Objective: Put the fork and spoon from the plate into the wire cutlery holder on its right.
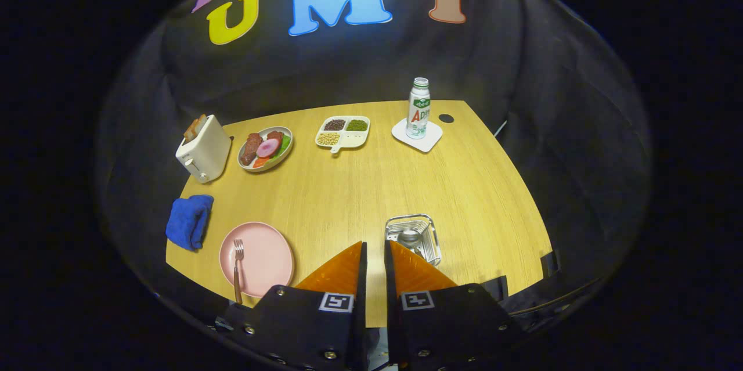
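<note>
Hand-held gripper (375, 255): fingers close together, a narrow gap between them, nothing held; raised above the near edge of the desk (348, 197)
Wire cutlery holder (413, 237): just ahead of the fingers, slightly right; a spoon bowl seems to lie inside, unclear
Pink plate (264, 258): left of the fingers, near the desk edge
Fork (237, 269): on the plate's left part, tines pointing away
Blue cloth (190, 221): left of the plate
Toaster (203, 149): far left, bread in it
Food plate (266, 148): beside the toaster
Divided dish (343, 131): far middle
Bottle (418, 107): upright on a white coaster (432, 140), far right
</note>
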Tool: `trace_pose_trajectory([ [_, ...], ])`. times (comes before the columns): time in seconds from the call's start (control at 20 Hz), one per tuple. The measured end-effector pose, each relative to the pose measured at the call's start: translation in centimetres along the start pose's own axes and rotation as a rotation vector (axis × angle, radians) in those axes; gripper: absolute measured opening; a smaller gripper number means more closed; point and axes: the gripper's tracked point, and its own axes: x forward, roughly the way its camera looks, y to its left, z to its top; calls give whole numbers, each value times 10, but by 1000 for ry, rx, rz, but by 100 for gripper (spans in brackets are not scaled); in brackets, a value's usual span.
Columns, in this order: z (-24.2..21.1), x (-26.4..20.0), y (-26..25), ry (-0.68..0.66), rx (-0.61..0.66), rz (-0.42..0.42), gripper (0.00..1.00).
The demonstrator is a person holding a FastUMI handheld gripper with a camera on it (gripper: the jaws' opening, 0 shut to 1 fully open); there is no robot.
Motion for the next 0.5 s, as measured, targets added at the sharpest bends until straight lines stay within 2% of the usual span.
trace_pose_trajectory([
  [0.5,-12,22,116,10,-56,166,16],
])
